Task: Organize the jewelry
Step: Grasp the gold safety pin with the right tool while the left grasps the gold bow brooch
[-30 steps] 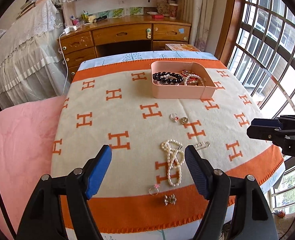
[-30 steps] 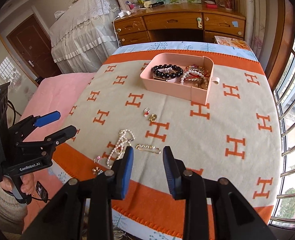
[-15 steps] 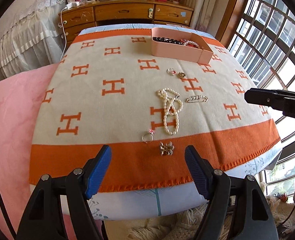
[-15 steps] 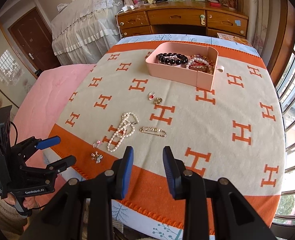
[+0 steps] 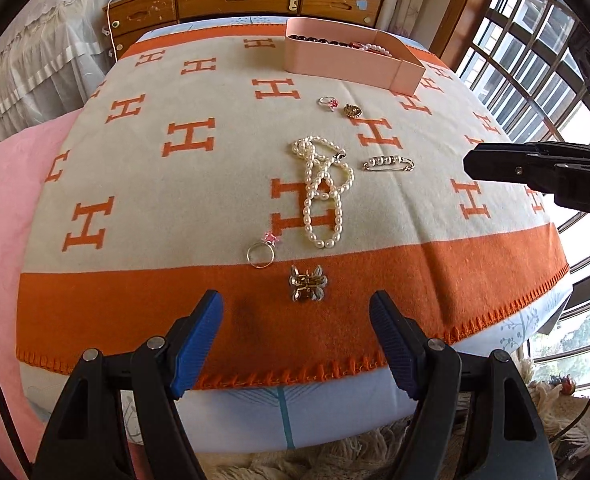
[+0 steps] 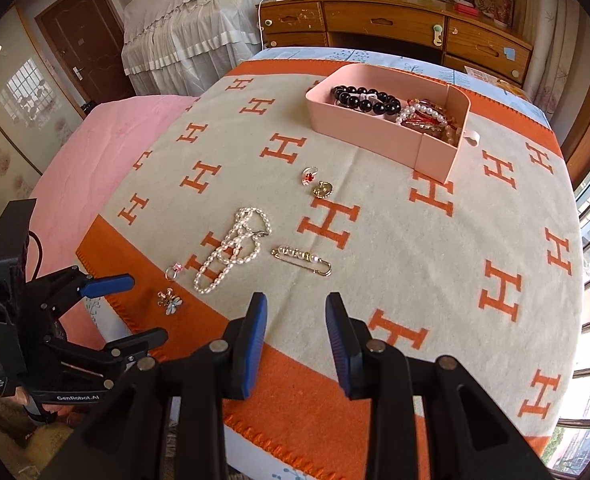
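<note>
Evidently approaching: the left tool [image 5: 296, 338], spread and empty, faces the flower brooch [image 5: 307, 283]; the right tool [image 6: 296, 326] hangs half-spread, empty. Next, pinching it for the pink tray [image 6: 379, 136].

Matt woolly blanket [image 5: 215, 184] (glossy pearls [image 5: 323, 184])
</note>
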A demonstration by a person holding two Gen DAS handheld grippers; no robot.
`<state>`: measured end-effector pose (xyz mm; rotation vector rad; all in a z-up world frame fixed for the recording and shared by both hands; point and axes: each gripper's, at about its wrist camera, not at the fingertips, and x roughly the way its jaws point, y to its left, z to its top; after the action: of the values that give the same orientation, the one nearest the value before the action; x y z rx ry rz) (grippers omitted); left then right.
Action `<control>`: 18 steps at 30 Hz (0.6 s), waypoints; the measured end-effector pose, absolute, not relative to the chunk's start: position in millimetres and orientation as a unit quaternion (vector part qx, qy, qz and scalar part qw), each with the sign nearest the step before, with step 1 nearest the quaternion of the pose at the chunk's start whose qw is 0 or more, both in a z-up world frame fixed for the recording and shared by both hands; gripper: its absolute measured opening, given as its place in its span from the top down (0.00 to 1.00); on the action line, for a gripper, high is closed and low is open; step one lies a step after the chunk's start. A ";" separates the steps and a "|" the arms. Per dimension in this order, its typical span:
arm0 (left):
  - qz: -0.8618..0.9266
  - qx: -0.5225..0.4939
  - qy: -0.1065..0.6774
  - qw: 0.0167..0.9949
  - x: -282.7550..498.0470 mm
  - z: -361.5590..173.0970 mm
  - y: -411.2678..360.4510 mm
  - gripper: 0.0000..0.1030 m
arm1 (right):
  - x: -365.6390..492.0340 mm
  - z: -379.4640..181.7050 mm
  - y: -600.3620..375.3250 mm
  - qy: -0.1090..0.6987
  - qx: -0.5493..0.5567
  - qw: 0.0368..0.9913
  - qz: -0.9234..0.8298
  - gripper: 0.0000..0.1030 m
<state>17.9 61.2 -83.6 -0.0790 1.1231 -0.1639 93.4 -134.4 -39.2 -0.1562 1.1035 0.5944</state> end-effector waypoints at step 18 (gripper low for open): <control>-0.027 -0.068 0.556 0.828 42.7 -98.1 56.5 0.56 | 140.0 -76.6 -96.8 0.510 -0.232 0.725 0.401 0.70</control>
<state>42.7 56.5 -98.1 -0.1445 1.1804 -0.0572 140.0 -96.8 -76.6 -0.5108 1.1240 0.8851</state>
